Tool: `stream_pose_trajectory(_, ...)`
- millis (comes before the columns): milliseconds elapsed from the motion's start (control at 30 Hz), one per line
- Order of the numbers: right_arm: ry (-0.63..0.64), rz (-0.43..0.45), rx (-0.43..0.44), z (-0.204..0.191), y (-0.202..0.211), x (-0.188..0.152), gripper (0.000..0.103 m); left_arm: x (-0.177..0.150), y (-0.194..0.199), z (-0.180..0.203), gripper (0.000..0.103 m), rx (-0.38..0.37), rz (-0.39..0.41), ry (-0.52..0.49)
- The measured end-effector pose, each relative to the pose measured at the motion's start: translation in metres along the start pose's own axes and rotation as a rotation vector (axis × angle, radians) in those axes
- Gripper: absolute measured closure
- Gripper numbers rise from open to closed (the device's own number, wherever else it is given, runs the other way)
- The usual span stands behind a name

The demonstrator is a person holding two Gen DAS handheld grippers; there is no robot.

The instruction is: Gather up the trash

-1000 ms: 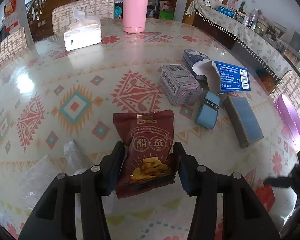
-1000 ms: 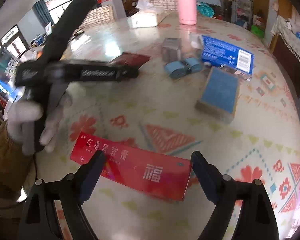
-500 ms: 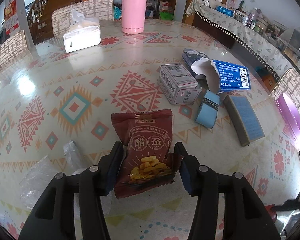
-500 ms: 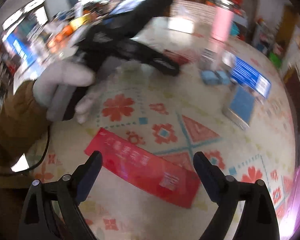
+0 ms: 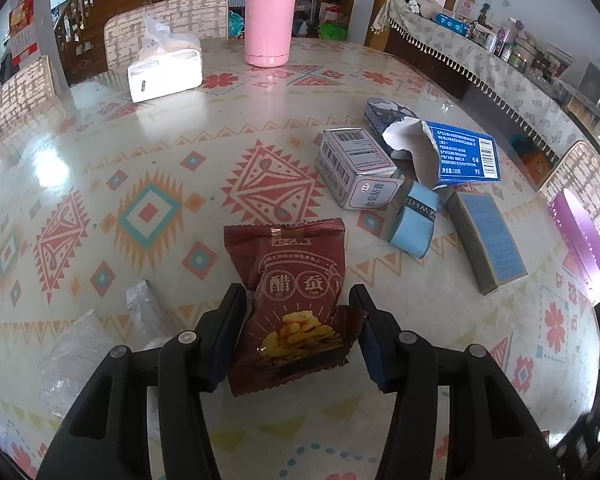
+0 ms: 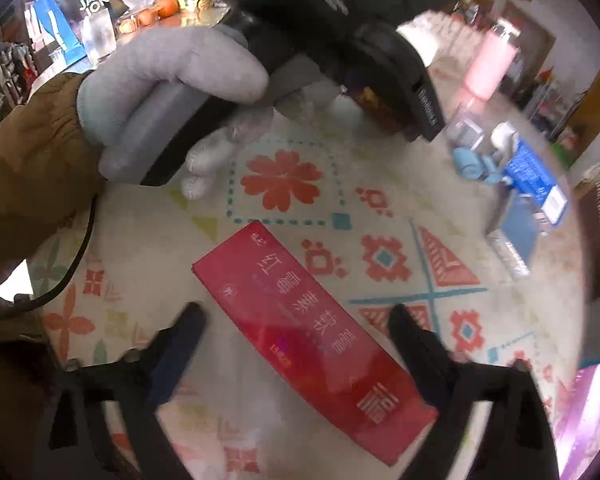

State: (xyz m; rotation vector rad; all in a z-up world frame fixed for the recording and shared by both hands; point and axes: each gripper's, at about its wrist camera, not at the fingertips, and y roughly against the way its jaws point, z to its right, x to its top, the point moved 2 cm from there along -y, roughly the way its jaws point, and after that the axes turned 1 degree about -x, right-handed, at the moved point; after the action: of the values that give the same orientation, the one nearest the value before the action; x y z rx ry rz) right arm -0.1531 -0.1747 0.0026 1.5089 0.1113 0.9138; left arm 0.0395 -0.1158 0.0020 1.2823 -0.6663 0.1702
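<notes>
Red and glossy, the long carton (image 6: 312, 344) now lies slantwise between the fingers of the right gripper (image 6: 296, 320), which has swung over it and rolled since a second ago; its jaws are closing but do not yet touch it. The left gripper (image 5: 296, 312), unmoved, stays pinched on the maroon snack packet (image 5: 296, 300) on the patterned tabletop (image 5: 100, 160). Both pieces look nearly ready to lift.
</notes>
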Motion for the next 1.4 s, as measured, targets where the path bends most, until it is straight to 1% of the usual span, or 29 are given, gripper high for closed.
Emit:
stream_pose_trajectory(33, -0.012, 0.003, -0.009, 0.000, 0.002, -0.001, 0.032, 0.000, 0.000, -0.001, 0.051, -0.003, 0.000, 0.007)
stream_pose_trajectory(67, -0.022, 0.006, -0.023, -0.001, 0.005, -0.002, 0.055, 0.000, 0.001, -0.002, 0.052, -0.008, -0.001, 0.017)
stream_pose_trajectory(100, -0.032, 0.007, -0.041, -0.002, 0.007, -0.004, 0.059, 0.000, 0.002, -0.005, 0.054, -0.019, -0.002, 0.035)
stream_pose_trajectory(133, -0.039, 0.012, -0.049, -0.001, 0.009, -0.005, 0.059, 0.001, 0.003, -0.008, 0.059, -0.031, -0.001, 0.052)
stream_pose_trajectory(200, -0.067, 0.034, -0.043, 0.001, 0.013, -0.007, 0.060, 0.002, 0.005, -0.013, 0.059, -0.054, 0.007, 0.086)
stream_pose_trajectory(267, -0.109, 0.056, -0.047, 0.005, 0.017, -0.007, 0.060, 0.003, 0.008, -0.016, 0.059, -0.051, 0.019, 0.106)
stream_pose_trajectory(300, -0.141, 0.072, -0.051, 0.011, 0.019, -0.009, 0.060, 0.003, 0.009, -0.018, 0.059, -0.047, 0.027, 0.115)
stream_pose_trajectory(400, -0.291, 0.127, -0.054, 0.034, 0.029, -0.012, 0.059, 0.004, 0.012, -0.020, 0.060, -0.047, 0.039, 0.124)
stream_pose_trajectory(467, -0.370, 0.144, -0.062, 0.047, 0.033, -0.015, 0.059, 0.004, 0.012, -0.019, 0.060, -0.047, 0.043, 0.119)
stream_pose_trajectory(533, -0.467, 0.161, -0.077, 0.066, 0.040, -0.027, 0.059, 0.003, 0.013, -0.016, 0.060, -0.044, 0.047, 0.109)
stream_pose_trajectory(700, -0.633, 0.168, -0.121, 0.100, 0.054, -0.058, 0.059, 0.001, 0.018, -0.010, 0.060, -0.034, 0.070, 0.091)
stream_pose_trajectory(833, -0.730, 0.191, -0.157, 0.121, 0.067, -0.085, 0.059, 0.000, 0.030, 0.000, 0.060, -0.014, 0.119, 0.056)
stream_pose_trajectory(933, -0.783, 0.224, -0.182, 0.132, 0.082, -0.106, 0.059, -0.001, 0.034, 0.008, 0.059, -0.008, 0.130, 0.037)
stream_pose_trajectory(1067, -0.833, 0.244, -0.213, 0.148, 0.093, -0.129, 0.059, -0.008, 0.036, 0.028, 0.060, 0.000, 0.108, 0.018)
stream_pose_trajectory(1200, -0.883, 0.285, -0.219, 0.164, 0.103, -0.151, 0.059, -0.014, 0.042, 0.058, 0.060, -0.054, 0.077, -0.006)
stream_pose_trajectory(1333, -0.926, 0.316, -0.230, 0.181, 0.110, -0.171, 0.059, -0.011, 0.053, 0.101, 0.060, -0.080, 0.084, -0.076)
stream_pose_trajectory(1400, -0.951, 0.321, -0.255, 0.191, 0.114, -0.183, 0.059, -0.009, 0.059, 0.126, 0.060, -0.093, 0.098, -0.125)
